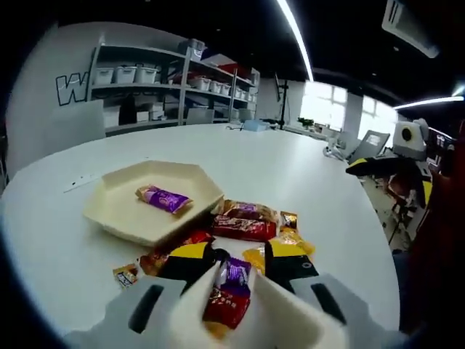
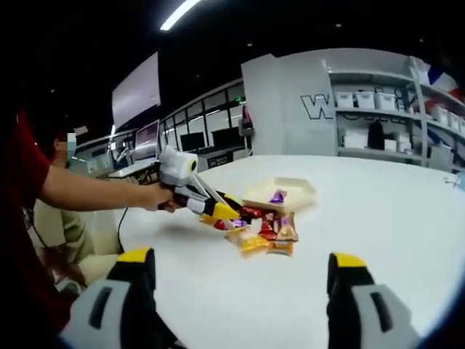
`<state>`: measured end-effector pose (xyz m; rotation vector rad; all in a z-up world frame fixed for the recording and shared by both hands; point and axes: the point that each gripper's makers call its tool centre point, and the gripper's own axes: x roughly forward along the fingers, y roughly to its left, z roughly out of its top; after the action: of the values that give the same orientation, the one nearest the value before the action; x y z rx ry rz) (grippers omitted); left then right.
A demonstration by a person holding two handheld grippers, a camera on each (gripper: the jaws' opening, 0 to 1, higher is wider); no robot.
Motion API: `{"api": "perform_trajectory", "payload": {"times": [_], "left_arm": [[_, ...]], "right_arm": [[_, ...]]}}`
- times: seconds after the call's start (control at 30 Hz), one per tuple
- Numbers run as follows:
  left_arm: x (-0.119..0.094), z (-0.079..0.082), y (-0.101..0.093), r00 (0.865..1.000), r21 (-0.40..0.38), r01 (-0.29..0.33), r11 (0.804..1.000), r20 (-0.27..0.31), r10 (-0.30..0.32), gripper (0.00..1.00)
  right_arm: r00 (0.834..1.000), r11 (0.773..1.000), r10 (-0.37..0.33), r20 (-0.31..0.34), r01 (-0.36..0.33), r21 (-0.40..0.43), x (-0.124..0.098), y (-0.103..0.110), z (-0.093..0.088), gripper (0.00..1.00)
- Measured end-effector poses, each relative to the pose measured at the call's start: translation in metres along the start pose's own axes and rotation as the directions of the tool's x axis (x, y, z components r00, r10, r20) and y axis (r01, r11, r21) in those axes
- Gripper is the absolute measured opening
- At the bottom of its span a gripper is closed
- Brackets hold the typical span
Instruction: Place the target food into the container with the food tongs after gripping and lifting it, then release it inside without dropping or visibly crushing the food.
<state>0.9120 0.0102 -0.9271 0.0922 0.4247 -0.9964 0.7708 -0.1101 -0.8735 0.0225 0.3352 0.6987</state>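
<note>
Hovering low over the table (image 1: 312, 182), the left tool (image 1: 231, 294) pinches a red-and-purple candy (image 1: 229, 291) lengthwise in its white tongs, the cream container (image 1: 120, 211) lying up-left of it, while the right tool (image 2: 240, 291) gapes empty.

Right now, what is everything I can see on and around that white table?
Tray: one, cream, six-sided, on the round white table.
Purple-wrapped snack: one, lying inside the tray.
Loose snack packets: a small pile, red, orange and yellow, on the table beside the tray; exact count unclear.
Red and purple packet: one, pinched between cream tongs.
Shelving: grey racks with white bins, behind the table.
Left hand-held gripper: yellow and black jaws, closed on the tongs, held by a person's hand.
Right hand-held gripper: jaws apart, holding nothing.
</note>
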Motion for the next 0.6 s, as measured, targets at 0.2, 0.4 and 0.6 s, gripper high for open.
{"api": "perform_trajectory", "payload": {"times": [0.2, 0.4, 0.6], "left_arm": [[0.0010, -0.0038, 0.0005, 1.000, -0.006, -0.010, 1.000, -0.011, 0.010, 0.26], [0.0001, -0.0048, 0.0009, 1.000, -0.022, -0.002, 1.000, 0.017, 0.003, 0.24], [-0.0006, -0.0044, 0.0001, 0.999, -0.052, -0.004, 0.999, 0.037, 0.006, 0.24]], "right_arm": [[1.000, 1.000, -0.009, 0.002, 0.009, -0.004, -0.0011, -0.0005, -0.0002, 0.98], [1.000, 1.000, -0.011, -0.004, 0.011, -0.009, -0.0012, -0.0011, -0.0008, 0.99], [1.000, 0.999, -0.025, -0.003, 0.025, -0.021, -0.0014, -0.0026, -0.0008, 0.99]]}}
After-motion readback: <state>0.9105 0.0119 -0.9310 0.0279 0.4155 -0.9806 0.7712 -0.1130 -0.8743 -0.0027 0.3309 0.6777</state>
